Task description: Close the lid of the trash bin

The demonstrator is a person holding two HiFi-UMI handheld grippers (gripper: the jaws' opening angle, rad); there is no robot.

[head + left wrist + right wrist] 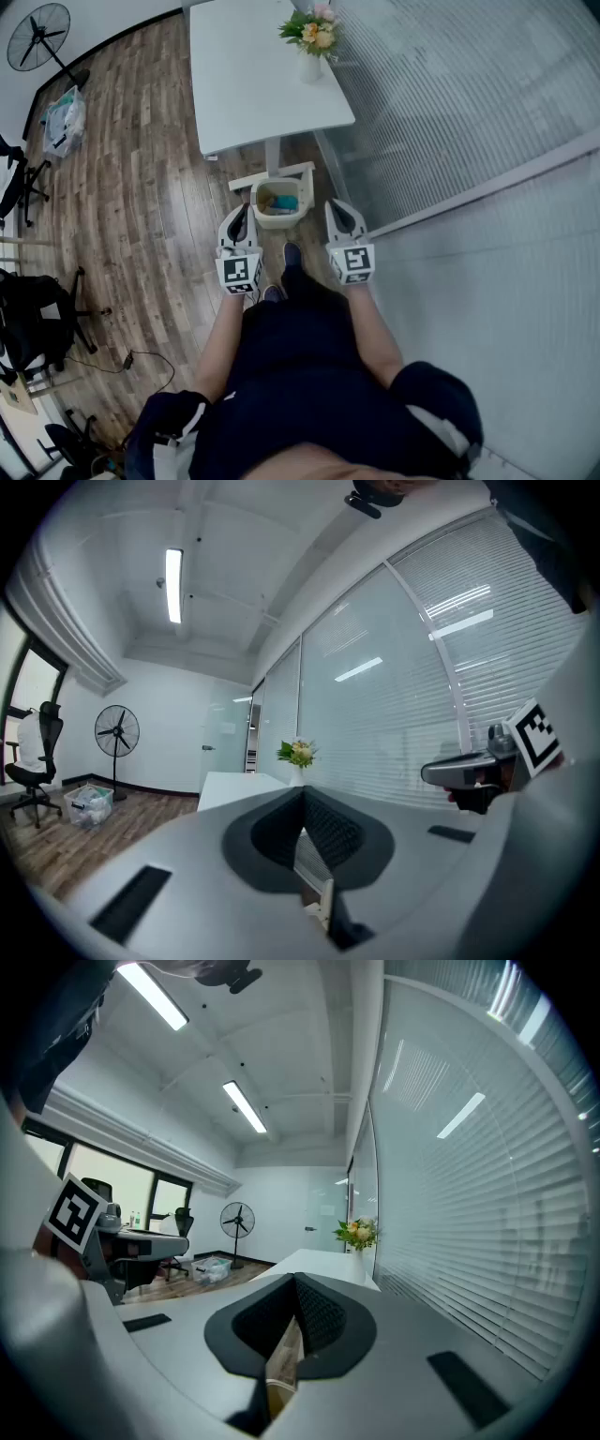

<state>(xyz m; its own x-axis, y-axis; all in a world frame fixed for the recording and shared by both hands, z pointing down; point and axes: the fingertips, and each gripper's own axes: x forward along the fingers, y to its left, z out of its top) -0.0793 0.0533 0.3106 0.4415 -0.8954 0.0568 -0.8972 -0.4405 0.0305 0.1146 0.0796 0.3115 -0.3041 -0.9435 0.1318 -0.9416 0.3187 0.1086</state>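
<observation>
Asker: Trash bin first. Where do we see it in the head view?

Looker: We see the trash bin down on the wood floor, by the near edge of the white table. Its top is open and we can see stuff inside. It sits between our two tools, a little ahead of them. The left gripper is just beside its left side. The right gripper is near its right side. From up here we cannot tell if either one touches it.

Asker: What do we see in the left gripper view?

Looker: The fingers are squeezed together at the tips, and nothing is between them. They point out flat, over the table and toward the flowers. A fan stands far off on the left. A pale bit shows through the slit under the tips. We cannot tell what it is.

Asker: And the right gripper view?

Looker: Here the fingers are pressed together too, and they hold nothing. They point toward the same table and flowers, beside the big glass wall. A tan bit shows in the slit below the tips. We cannot tell if that is the trash bin or the floor. Our left gripper shows at the left edge.
</observation>
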